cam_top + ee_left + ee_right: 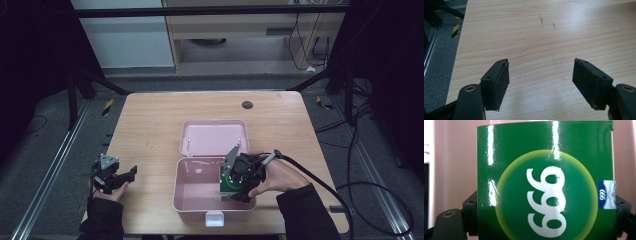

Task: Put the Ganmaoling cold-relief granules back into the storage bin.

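My right gripper (239,186) is clamped on a glossy green box (545,182), one jaw against each of its narrow sides. Its printed face, a yellow-edged disc with white numerals, fronts my right gripper view. A small blue sticker (607,194) sits at the box's 3 o'clock edge. In the high view the box (229,183) hangs inside the open pink case (192,192), close to its right wall, with pink wall behind it.

The case stands on the worktop (150,125) toward the 6 o'clock edge, its lid (212,137) thrown back flat toward 12 o'clock and a white latch (214,219) on its near wall.

My left gripper (540,82) hangs at about 8 o'clock on the worktop, well apart from the case, jaws spread wide with nothing between them, just pale wood grain with a few faint scratches (541,20).

A dark round plug (247,105) marks the worktop near 12 o'clock. Beyond the worktop lies grey floor, with metal rails (50,170) at 9 o'clock, black cables (370,185) at 3 o'clock, yellow-and-black tape (107,106) at 10 o'clock, and light wooden furniture (240,30) at 12 o'clock.
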`<state>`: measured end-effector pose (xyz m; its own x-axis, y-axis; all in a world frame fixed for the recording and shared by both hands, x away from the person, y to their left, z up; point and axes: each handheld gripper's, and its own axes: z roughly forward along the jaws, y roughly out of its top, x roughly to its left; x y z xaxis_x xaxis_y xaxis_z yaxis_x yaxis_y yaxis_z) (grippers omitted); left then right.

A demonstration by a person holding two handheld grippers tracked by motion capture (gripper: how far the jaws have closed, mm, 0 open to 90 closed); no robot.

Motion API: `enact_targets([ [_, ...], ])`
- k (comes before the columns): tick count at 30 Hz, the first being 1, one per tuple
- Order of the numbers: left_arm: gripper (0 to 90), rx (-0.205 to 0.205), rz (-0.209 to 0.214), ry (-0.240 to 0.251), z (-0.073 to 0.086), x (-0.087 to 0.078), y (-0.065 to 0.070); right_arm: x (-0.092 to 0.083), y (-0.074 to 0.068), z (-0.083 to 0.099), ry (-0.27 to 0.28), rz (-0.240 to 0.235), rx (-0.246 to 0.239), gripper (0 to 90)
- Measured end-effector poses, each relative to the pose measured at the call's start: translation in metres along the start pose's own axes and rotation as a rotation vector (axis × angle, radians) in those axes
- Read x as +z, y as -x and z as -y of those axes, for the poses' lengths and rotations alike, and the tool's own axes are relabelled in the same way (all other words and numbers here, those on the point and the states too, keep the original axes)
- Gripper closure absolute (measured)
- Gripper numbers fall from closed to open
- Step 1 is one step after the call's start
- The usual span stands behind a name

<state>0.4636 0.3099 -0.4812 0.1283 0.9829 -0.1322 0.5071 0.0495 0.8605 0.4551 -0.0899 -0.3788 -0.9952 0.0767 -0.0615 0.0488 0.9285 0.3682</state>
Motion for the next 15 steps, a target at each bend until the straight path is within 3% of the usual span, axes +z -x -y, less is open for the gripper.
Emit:
enact_targets([
  [15, 28.9, -0.001, 0.001, 0.0, 0.0, 0.0, 0.0, 0.017, 0.002, 0.004, -0.044, -0.018, -0.013, 14.4],
])
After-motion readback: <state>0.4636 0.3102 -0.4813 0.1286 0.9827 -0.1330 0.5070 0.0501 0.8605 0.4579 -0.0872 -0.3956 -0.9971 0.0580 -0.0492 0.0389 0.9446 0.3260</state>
